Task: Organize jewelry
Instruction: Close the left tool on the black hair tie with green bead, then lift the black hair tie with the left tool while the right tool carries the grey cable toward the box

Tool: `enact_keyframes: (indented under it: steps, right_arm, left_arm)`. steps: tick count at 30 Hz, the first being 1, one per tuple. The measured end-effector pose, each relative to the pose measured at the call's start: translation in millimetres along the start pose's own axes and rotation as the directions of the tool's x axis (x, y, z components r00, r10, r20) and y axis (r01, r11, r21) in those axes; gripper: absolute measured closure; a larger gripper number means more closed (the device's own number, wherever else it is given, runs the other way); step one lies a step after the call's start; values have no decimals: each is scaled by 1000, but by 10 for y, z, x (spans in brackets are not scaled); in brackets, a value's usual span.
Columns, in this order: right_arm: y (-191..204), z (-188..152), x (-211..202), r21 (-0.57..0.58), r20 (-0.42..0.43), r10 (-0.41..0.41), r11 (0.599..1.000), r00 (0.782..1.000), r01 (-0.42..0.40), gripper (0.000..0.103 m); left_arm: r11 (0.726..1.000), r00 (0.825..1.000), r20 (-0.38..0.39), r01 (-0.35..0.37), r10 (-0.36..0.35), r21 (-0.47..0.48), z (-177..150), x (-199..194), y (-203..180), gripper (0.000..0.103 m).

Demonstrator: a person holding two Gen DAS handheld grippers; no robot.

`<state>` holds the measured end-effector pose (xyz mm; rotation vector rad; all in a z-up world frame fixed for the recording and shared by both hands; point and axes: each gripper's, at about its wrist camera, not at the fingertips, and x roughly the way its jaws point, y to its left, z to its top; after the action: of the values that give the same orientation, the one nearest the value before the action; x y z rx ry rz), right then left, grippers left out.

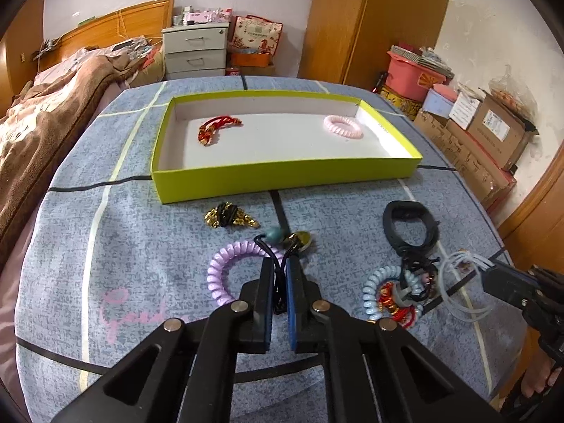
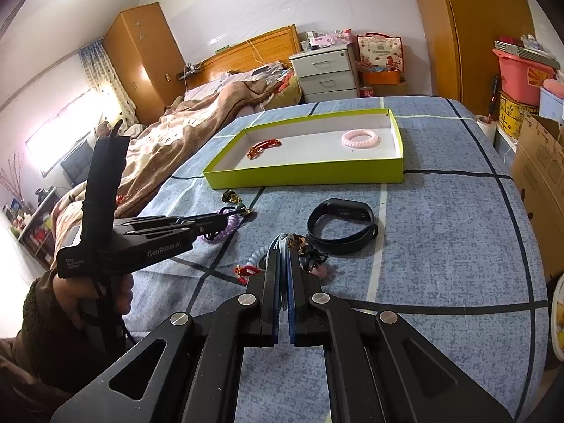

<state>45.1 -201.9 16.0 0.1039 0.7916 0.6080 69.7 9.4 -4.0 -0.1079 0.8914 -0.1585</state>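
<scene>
- Left wrist view: the left gripper pinches a black cord between its fingers; its teal bead lies just past the tips, the green tray farther ahead.
- Right wrist view: the right gripper is pressed onto clear loops; the black band lies ahead-right of the fingertips.

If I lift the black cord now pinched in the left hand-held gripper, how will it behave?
Probably floppy: the black cord is a thin loop, shut between the left hand-held gripper pads. Its teal bead and gold charm would likely dangle and swing. It lies across the purple coil tie, so it may snag.
</scene>
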Motion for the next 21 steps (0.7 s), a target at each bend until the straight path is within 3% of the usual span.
enact_keyframes:
  steps: [21]
  right_arm:
    - [0,196,-50,15,50,-16,1000,999,15,100]
  left_arm:
    - [1000,998,60,24,-23,-8,211,-198,63,97]
